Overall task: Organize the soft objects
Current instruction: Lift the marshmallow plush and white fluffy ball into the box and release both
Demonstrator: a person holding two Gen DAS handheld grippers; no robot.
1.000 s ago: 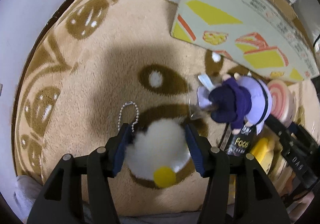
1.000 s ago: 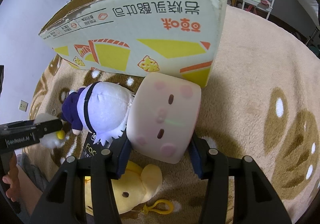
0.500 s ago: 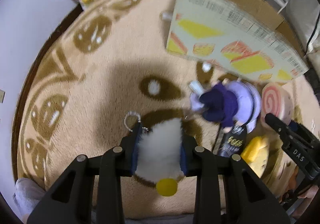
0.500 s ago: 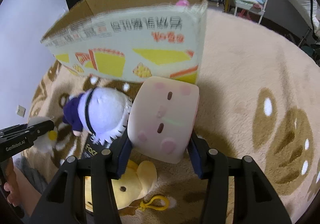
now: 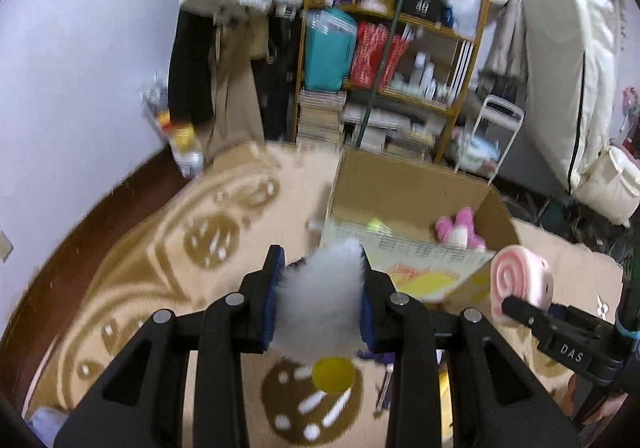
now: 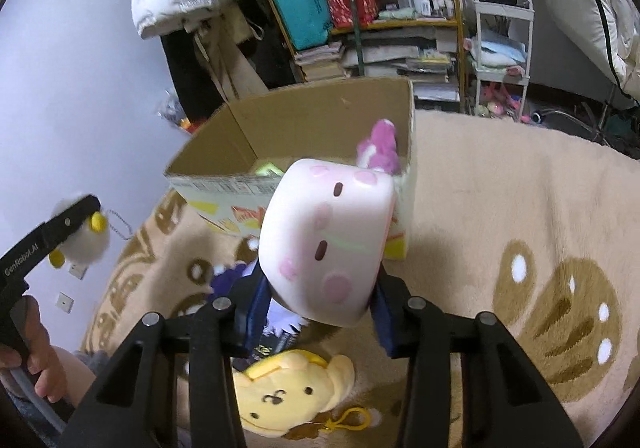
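My left gripper [image 5: 320,300] is shut on a white fluffy plush with a yellow foot [image 5: 318,308], held in the air in front of the open cardboard box [image 5: 404,183]. My right gripper [image 6: 320,308] is shut on a pink swirl-roll cushion [image 6: 328,244], also lifted, just before the box [image 6: 304,119]. The cushion also shows in the left wrist view [image 5: 516,288], and the white plush in the right wrist view [image 6: 84,236]. A pink plush [image 5: 458,232] and a green item [image 5: 374,224] lie inside the box.
A yellow dog plush with a keyring [image 6: 292,396] and a purple doll [image 6: 232,280] lie on the beige patterned rug [image 6: 520,215] below my right gripper. A cluttered shelf [image 5: 384,59], hanging clothes and a white cart [image 6: 500,47] stand behind the box.
Both grippers have risen off the rug with their plush and tilted up toward the box. The left one closed on the white plush. The box's inside is now in view.
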